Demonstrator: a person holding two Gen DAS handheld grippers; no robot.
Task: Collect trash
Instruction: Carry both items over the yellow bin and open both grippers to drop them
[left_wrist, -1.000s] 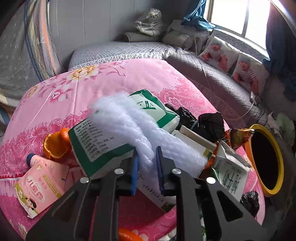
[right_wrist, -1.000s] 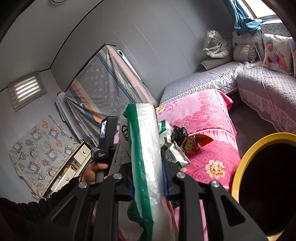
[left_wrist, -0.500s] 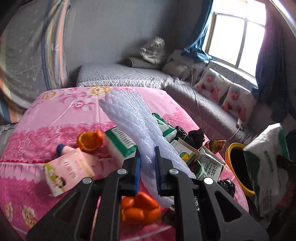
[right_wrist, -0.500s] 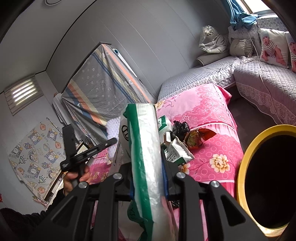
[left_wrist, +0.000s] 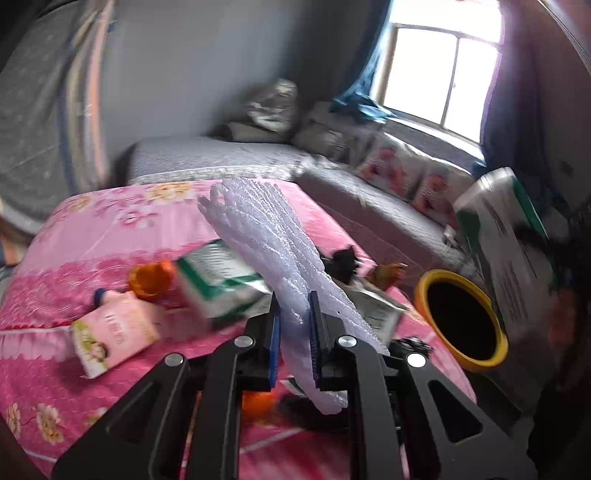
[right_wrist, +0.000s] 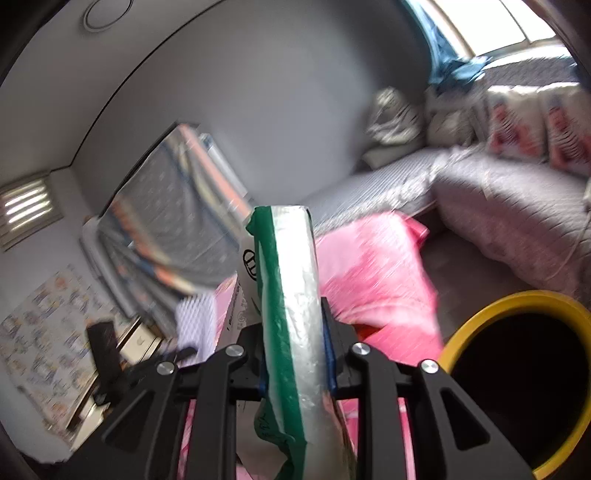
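We take the round yellow-rimmed black trash bin (left_wrist: 460, 320) as our landmark and start with the largest thing: the table under a pink floral cloth (left_wrist: 92, 243), which sits just to the left of the bin and carries most of the litter. Left of the bin on that cloth we see a green-and-white printed plastic pack (left_wrist: 218, 280), a pink printed carton (left_wrist: 110, 338), an orange plastic cup lying on its side (left_wrist: 151, 275), some crumpled black plastic (left_wrist: 341, 260) and a white paper box (left_wrist: 373, 308); all of that is left to collect. Our right gripper (right_wrist: 295, 354) is clamped on a large green-edged silvery plastic bag (right_wrist: 291, 295), held up just left of the bin's mouth in the right wrist view. Our left gripper (left_wrist: 293, 328) is closed on a white foam mesh sleeve (left_wrist: 266, 240), lifted above the table and left of the bin. We judge the job as early to midway: two pieces are in hand and near the bin but not dropped, the bin's inside is too dark to read, and much remains on the table.
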